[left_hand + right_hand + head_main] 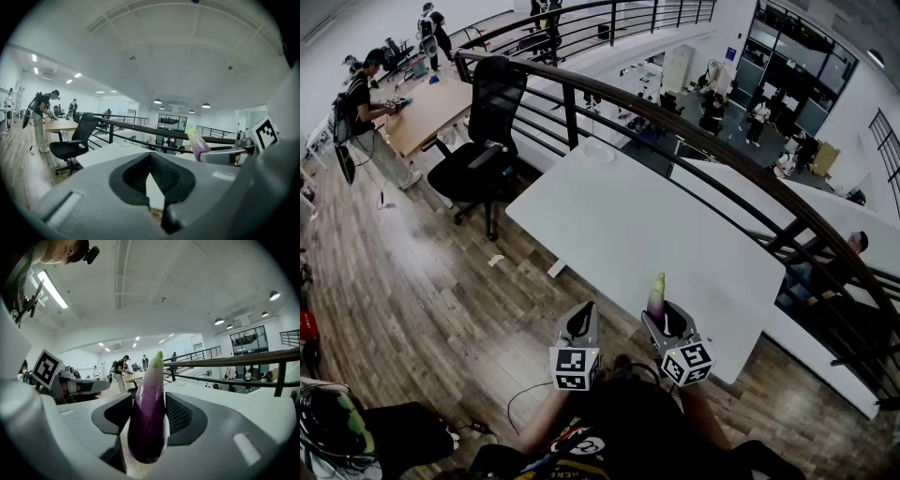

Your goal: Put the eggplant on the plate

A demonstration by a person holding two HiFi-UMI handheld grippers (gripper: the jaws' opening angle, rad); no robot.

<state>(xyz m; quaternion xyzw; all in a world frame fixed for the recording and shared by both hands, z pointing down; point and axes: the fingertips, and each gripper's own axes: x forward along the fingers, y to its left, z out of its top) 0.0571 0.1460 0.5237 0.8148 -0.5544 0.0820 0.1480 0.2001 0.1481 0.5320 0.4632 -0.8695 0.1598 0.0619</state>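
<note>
My right gripper [662, 315] is shut on a purple eggplant [656, 298] that stands upright between its jaws, pale green tip up, over the near edge of the white table [628, 234]. In the right gripper view the eggplant [147, 413] fills the gap between the dark pads [180, 414]. A pale shallow plate [598, 150] sits at the table's far end, well beyond both grippers. My left gripper [581, 321] hovers beside the right one, shut and holding nothing. From the left gripper view, the eggplant [198, 143] shows to the right and the plate [123, 144] far ahead.
A black railing [675, 122] curves along the table's far side, with a drop to a lower floor behind it. A black office chair [483, 150] stands left of the table on the wooden floor [412, 300]. People work at a wooden desk [422, 112] far left.
</note>
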